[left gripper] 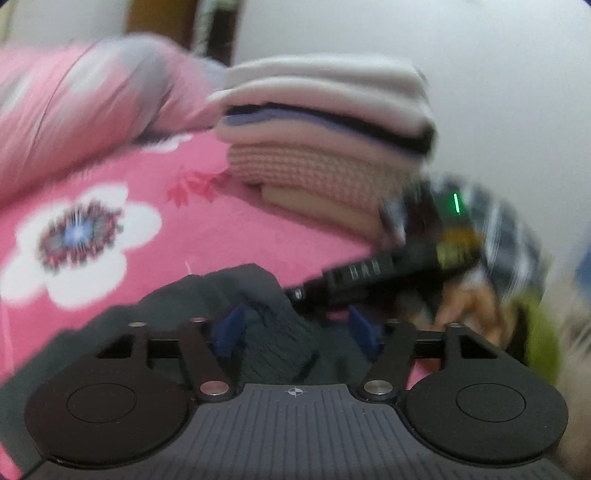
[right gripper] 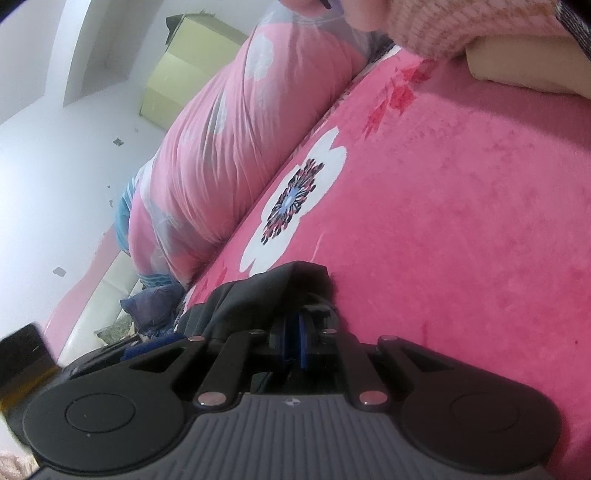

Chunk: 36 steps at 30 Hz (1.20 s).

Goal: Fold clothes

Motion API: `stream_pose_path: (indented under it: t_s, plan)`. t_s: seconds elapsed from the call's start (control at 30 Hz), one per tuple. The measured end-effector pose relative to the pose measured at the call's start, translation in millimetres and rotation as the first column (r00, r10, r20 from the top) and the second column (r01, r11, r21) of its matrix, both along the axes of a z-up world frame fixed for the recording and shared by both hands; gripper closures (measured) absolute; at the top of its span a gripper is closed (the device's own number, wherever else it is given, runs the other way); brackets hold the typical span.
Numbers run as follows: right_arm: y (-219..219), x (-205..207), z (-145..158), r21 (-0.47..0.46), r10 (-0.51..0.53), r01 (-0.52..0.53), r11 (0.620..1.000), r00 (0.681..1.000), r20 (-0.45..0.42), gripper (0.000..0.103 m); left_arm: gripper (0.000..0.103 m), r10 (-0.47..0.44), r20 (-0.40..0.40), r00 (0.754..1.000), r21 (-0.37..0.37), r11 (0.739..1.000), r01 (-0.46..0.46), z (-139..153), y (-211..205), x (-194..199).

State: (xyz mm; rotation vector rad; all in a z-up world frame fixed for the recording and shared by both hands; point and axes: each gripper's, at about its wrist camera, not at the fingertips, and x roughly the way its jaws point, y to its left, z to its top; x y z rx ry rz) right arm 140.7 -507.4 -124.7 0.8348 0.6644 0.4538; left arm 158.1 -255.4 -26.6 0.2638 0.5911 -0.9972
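Note:
A dark grey garment [left gripper: 273,332] lies bunched on the pink flowered bedsheet [left gripper: 207,236]. My left gripper [left gripper: 295,330] is open, its blue pads [left gripper: 229,328] wide apart with a fold of the garment between them. In the right wrist view my right gripper [right gripper: 297,343] is shut on the dark garment [right gripper: 258,291], whose edge drapes over the fingers. The right gripper's black body [left gripper: 369,273] shows blurred in the left wrist view, just behind the garment, held by a hand [left gripper: 469,306].
A stack of folded clothes [left gripper: 325,129] in white, pink and beige stands on the bed behind the garment; it is also visible as the stack [right gripper: 443,33] at the top right. A rolled pink quilt [right gripper: 229,147] lies along the bed's far side. A cardboard box [right gripper: 184,74] stands by the white wall.

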Motion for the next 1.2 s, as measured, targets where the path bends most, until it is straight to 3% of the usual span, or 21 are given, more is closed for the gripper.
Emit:
stream_pose_path:
  t_s: [0.07,0.17,0.3,0.53,0.67,0.8,0.9,1.0,1.1,1.2]
  plan:
    - [0,0,0,0.005,0.0,0.0,1.0,1.0,0.0,0.096,0.039,-0.011,0.087,0.996,0.098,0.995,0.003,-9,-16,-10]
    - [-1,0,-1,0.01,0.0,0.0,1.0,1.0,0.0,0.096,0.048,0.019,0.103,0.994,0.139,0.99,-0.034,-18,-24,-9]
    - [-1,1,-2,0.012,0.0,0.0,1.0,1.0,0.001,0.096,0.061,0.084,0.047,0.995,0.074,0.993,-0.087,-15,-15,3]
    - [-1,1,-2,0.013,0.0,-0.001,1.0,1.0,0.003,0.096,0.061,0.078,-0.039,0.996,-0.038,0.996,-0.079,-5,-5,7]
    - [-2,1,-3,0.014,0.001,-0.001,1.0,1.0,0.003,0.096,0.064,0.084,-0.012,0.996,-0.045,0.995,-0.085,-6,-6,5]
    - [-1,0,-3,0.014,0.0,-0.001,1.0,1.0,0.004,0.096,0.085,0.091,0.015,0.996,-0.051,0.995,-0.09,-6,-7,3]
    - [-1,1,-3,0.014,0.001,-0.001,1.0,1.0,0.004,0.096,0.093,0.096,0.036,0.995,-0.056,0.994,-0.094,-7,-7,2]
    - [-2,1,-3,0.013,0.002,-0.002,1.0,1.0,0.005,0.096,0.096,0.091,0.059,0.994,-0.064,0.994,-0.087,-6,-7,-1]
    - [-3,2,-3,0.012,0.003,-0.003,1.0,1.0,0.004,0.096,0.097,0.016,0.096,0.995,-0.078,0.997,-0.009,-1,-8,-14]
    - [-3,2,-3,0.011,0.004,-0.004,1.0,1.0,0.004,0.096,0.097,-0.04,0.078,0.996,-0.046,0.998,0.044,-11,-14,-20]
